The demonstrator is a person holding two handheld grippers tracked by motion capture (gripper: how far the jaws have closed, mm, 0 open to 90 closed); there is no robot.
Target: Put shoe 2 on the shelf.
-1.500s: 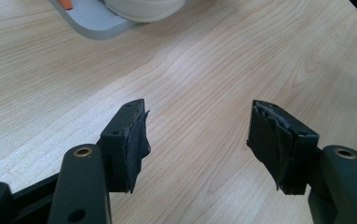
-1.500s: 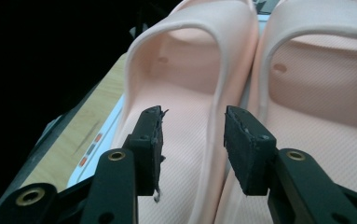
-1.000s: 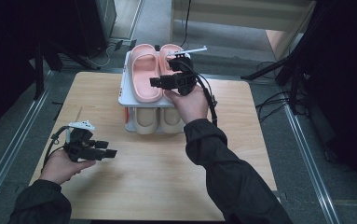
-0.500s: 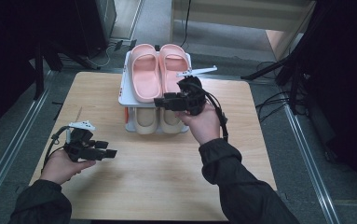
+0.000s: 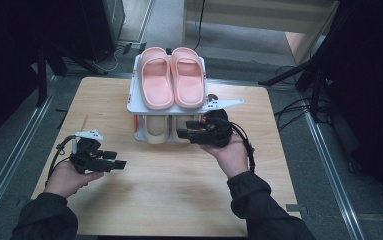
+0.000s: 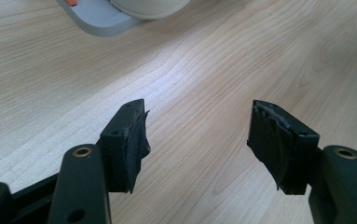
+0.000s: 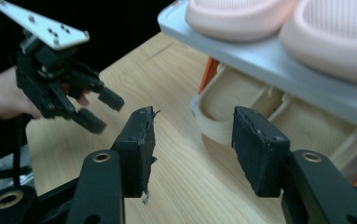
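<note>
Down at the near edge of the wooden desk [image 5: 179, 190], the left gripper [image 5: 110, 159] is just sitting low in the person's hand, fingers [image 6: 125, 140] spread wide with nothing but bare woodgrain between them. Looks like it's parking out of the way while the other hand works. The pads are wearing ragged black tape, kinda chewed up at the edges.

Further in, the right gripper [image 5: 186, 134] is hanging right in front of the lower tier of the shoe rack [image 5: 134, 102]. Its fingers [image 7: 260, 149] have just been opening, and they're standing apart now with nothing caught between them, only desk and rack behind. My guess is it's lining up on the beige slippers [image 7: 227, 114] tucked in the bottom shelf, since the near one's rounded end is sitting just past the fingertips, not touching yet.

Those beige ones are looking like soft moulded foam, chunky rims, matte finish. The rack is a flat grey plastic shelf on orange posts [image 7: 209, 72], so the bottom pair is sliding in under a low roof and a level approach makes sense.

Up top and farthest back, the pink slippers [image 5: 171, 77] are lying side by side, same puffy foam shape, toes pointing away.
</note>
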